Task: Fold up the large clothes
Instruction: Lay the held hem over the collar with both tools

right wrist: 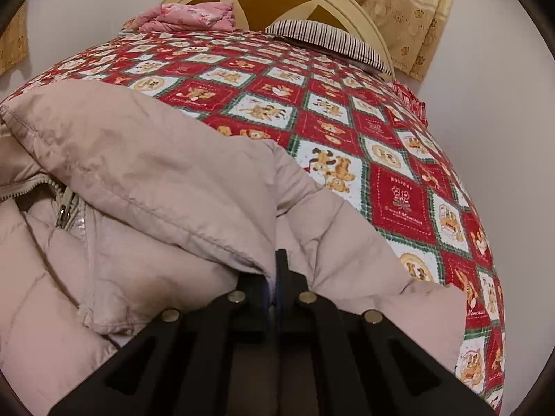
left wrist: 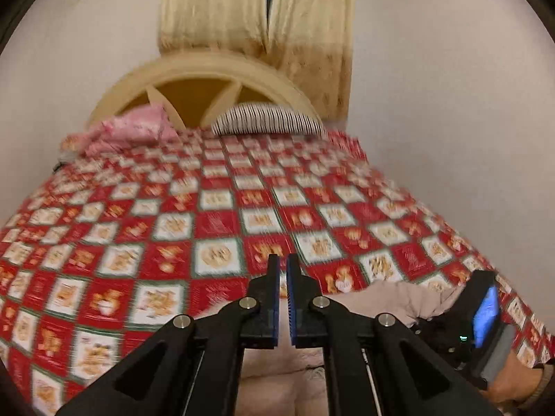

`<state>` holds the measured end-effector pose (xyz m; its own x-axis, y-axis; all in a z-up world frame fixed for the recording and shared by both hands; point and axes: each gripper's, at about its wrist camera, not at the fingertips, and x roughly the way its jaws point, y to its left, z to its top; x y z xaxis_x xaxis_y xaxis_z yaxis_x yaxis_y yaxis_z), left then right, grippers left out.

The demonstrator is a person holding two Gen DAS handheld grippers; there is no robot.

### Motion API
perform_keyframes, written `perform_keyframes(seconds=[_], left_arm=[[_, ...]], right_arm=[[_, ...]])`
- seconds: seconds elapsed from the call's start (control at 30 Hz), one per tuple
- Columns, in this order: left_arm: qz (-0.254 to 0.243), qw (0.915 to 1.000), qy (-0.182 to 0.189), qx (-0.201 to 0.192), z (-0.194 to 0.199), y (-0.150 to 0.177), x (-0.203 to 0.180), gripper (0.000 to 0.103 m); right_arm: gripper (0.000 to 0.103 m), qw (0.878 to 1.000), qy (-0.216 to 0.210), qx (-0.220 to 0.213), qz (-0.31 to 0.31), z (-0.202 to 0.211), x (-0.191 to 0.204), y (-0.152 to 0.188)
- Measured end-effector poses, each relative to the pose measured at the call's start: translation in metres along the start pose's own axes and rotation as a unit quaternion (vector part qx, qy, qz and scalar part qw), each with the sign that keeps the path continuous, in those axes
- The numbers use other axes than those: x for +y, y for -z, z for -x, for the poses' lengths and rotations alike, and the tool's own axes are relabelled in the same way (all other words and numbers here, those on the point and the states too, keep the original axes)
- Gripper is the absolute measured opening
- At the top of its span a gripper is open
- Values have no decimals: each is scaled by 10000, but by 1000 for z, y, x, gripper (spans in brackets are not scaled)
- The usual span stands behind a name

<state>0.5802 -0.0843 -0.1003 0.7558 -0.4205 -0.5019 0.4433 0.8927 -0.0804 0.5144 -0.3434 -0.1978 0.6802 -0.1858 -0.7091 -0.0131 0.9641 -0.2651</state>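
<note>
Red-checked bedspread (right wrist: 399, 159) carries our beige padded jacket (right wrist: 145, 173) at its near edge. Our right gripper (right wrist: 275, 277) sits clenched on a jacket flap; the bulk spreads leftward. Our left gripper (left wrist: 282, 277), clamped with nothing visibly held, hovers above the jacket.

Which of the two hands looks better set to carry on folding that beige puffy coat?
Probably the right: the right gripper is shut on an edge of the beige quilted puffer coat. The left gripper, shut with nothing visible between its fingers, points over the red patchwork bedspread.
</note>
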Motion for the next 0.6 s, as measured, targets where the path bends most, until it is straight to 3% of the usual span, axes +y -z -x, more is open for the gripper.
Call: perform_keyframes(seconds=[0.07, 0.13, 0.17, 0.23, 0.3, 0.33, 0.4, 0.47, 0.6], left_arm=[[-117, 9970, -217, 730, -45, 17, -3, 4], [-128, 9876, -364, 1524, -84, 42, 4, 4], [-1, 9841, -338, 1742, -96, 55, 11, 4], [111, 9849, -224, 1711, -96, 61, 15, 4], [94, 9861, -253, 1642, -93, 63, 14, 4], [89, 9870, -260, 1581, -92, 65, 14, 4], [131, 9887, -263, 1467, -90, 68, 15, 4], [176, 9894, -289, 1409, -90, 70, 15, 4], [107, 9895, -368, 1394, -94, 73, 13, 4]], right_arm=[[3, 10000, 7, 14, 40, -1, 2, 0], [4, 10000, -55, 15, 6, 0, 0, -1], [5, 9999, -144, 12, -43, 2, -3, -1], [10, 9989, -423, -48, -220, 13, -11, 0], [32, 9982, -407, -93, -421, 30, -21, 0], [37, 9976, -398, -156, -548, 39, -27, -1], [56, 9927, -417, -499, -1015, 67, -43, -7], [64, 9840, -471, -831, -1503, 87, -53, -19], [57, 9754, -1088, -734, -1770, 76, -35, -52]])
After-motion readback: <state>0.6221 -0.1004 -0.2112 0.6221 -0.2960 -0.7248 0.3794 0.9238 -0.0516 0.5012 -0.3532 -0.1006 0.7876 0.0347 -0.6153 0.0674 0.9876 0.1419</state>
